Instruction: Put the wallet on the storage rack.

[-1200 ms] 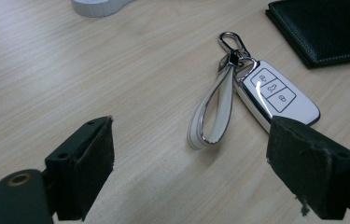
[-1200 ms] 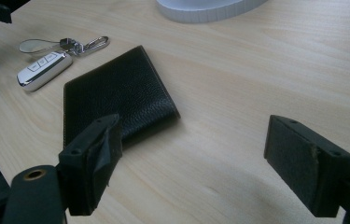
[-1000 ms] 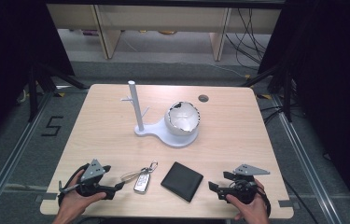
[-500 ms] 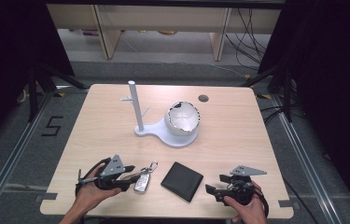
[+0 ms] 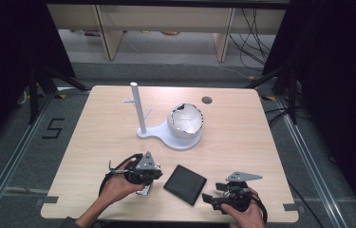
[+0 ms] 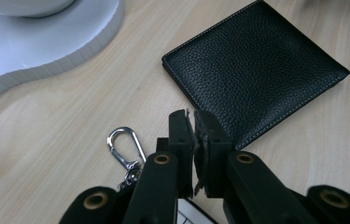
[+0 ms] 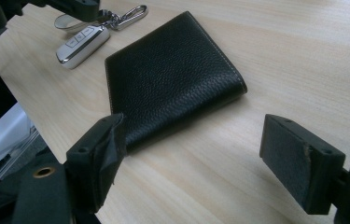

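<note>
A black leather wallet (image 5: 185, 184) lies flat near the table's front edge, between my two grippers. My left gripper (image 5: 158, 174) hovers just left of it, above a white key fob (image 5: 145, 191) with a silver carabiner (image 6: 124, 147). In the left gripper view its jaws (image 6: 193, 119) are shut with nothing between them, tips pointing at the wallet (image 6: 256, 70). My right gripper (image 5: 212, 191) sits to the wallet's right, low over the table. Its jaws (image 7: 196, 135) stand wide open facing the wallet (image 7: 172, 74), with the key fob (image 7: 81, 42) beyond.
A white stand (image 5: 175, 140) in the middle of the table carries a tall pole (image 5: 137, 109) with small pegs and a white bowl-like shell (image 5: 185, 121). A round hole (image 5: 207, 100) marks the far side of the tabletop. Shelving and cables lie behind the table.
My left gripper has travelled right from the table's front left corner to above the key fob, near the wallet. My right gripper has barely moved.
</note>
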The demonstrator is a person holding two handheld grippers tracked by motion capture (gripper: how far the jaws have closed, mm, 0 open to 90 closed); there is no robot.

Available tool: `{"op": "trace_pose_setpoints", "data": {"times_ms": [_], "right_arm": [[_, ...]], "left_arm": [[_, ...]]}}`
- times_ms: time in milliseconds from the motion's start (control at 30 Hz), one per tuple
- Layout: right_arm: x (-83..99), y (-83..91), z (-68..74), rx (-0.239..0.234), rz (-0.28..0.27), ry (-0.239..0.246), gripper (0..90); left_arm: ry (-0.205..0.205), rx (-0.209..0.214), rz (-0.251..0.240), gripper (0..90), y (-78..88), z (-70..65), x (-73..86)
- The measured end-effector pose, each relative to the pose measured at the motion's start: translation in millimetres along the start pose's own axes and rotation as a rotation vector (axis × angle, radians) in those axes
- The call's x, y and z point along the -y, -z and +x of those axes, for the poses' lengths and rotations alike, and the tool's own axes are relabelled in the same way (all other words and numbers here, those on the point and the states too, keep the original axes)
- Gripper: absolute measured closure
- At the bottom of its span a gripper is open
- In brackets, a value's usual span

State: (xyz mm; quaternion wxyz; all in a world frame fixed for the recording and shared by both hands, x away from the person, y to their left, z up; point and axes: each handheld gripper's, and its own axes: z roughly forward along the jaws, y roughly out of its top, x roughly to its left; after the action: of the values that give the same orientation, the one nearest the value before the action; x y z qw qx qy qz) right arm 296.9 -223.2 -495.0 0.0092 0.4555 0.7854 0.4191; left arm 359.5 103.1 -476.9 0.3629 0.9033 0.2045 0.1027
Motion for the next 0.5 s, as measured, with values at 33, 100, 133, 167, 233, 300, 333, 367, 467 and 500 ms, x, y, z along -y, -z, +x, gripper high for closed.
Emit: {"op": "trace_pose_setpoints", "data": {"times_ms": [33,100,133,167,233,300,333,367,467,500], "right_arm": [[0.4,-0.5,0.8,-0.01,-0.003,-0.01,24.0],[-0.1,0.1,-1.2,0.007,-0.003,0.035,24.8],[-0.1,-1.4,-1.5,-0.006,0.002,0.029,24.8],[0.0,-2.3,-2.1,-0.008,0.003,0.032,24.8],[0.9,-3.5,1.0,-0.014,0.015,-0.01,25.0],[0.6,-3.4,0.8,-0.013,0.019,-0.001,25.0],[0.7,-4.5,0.9,-0.02,0.021,-0.003,25.1],[0.9,-4.7,1.8,-0.017,0.019,-0.009,25.1],[-0.3,-7.9,0.4,-0.022,0.02,0.023,25.0],[-0.3,-7.9,0.4,-0.022,0.02,0.023,25.0]], "left_arm": [[0.004,-0.002,0.005,85.9,-2.8,-0.1,-1.1],[-0.002,0.001,0.028,88.0,-8.9,-0.9,-3.9],[-0.001,0.0,0.031,88.6,-11.3,-1.6,-4.9],[-0.007,0.001,0.048,88.8,-15.1,-2.0,-6.8],[-0.009,0.015,0.067,88.8,-24.3,-3.1,-11.0],[-0.004,0.013,0.072,88.8,-27.6,-3.4,-11.9],[-0.013,0.017,0.087,88.8,-29.9,-2.5,-13.1],[-0.002,0.012,0.085,88.8,-33.2,-3.4,-13.9],[-0.007,0.005,0.113,88.3,-37.7,-4.2,-16.4],[-0.019,0.015,0.124,88.3,-38.3,-3.7,-17.1]]}}
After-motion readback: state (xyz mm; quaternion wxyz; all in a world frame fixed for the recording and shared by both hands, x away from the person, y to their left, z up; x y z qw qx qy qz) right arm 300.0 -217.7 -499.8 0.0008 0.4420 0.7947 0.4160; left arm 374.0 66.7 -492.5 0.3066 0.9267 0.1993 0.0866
